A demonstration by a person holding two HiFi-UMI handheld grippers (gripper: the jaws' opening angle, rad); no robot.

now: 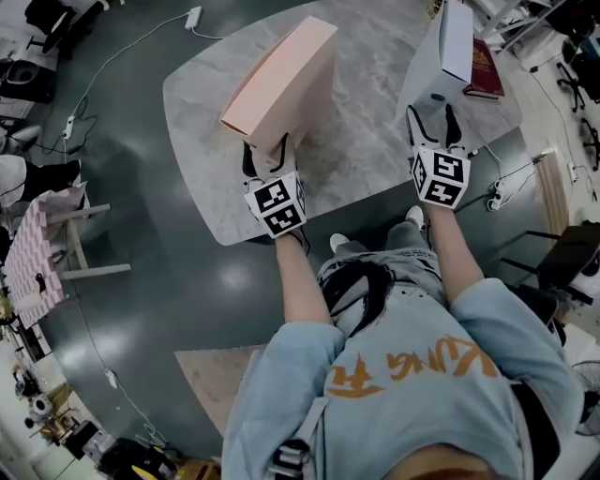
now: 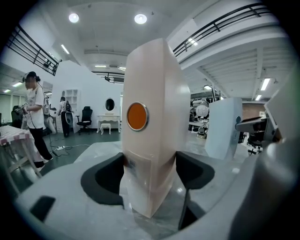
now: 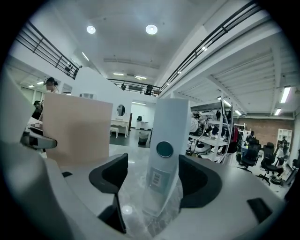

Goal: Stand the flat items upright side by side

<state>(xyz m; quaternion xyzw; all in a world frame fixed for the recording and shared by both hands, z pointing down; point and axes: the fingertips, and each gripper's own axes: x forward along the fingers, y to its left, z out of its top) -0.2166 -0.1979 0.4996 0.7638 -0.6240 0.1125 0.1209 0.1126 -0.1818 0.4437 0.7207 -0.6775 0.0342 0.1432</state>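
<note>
Two boxes stand upright on the marble table (image 1: 366,141), well apart. The pink box (image 1: 281,80) is at 11 o'clock on the tabletop and the white box (image 1: 455,42) is at 1 o'clock. Both are closed, so their contents cannot be told.

A red book (image 1: 485,70) lies flat just beyond the white box, on its 3 o'clock side and touching or nearly touching it. Marble lies bare between the two boxes. On the floor at 11 o'clock, a cable runs to a white power strip (image 1: 193,16). At 9 o'clock stands a small table with a pink chequered cloth (image 1: 33,262).

The left gripper (image 1: 269,157) pinches the pink box (image 2: 154,126) by its near narrow end. Both dark pads press its sides below an orange disc (image 2: 137,116).

The right gripper (image 1: 435,117) has its jaws spread. The white box (image 3: 166,154) stands between them with a gap on each side, and a dark round disc (image 3: 164,149) marks its near face.
</note>
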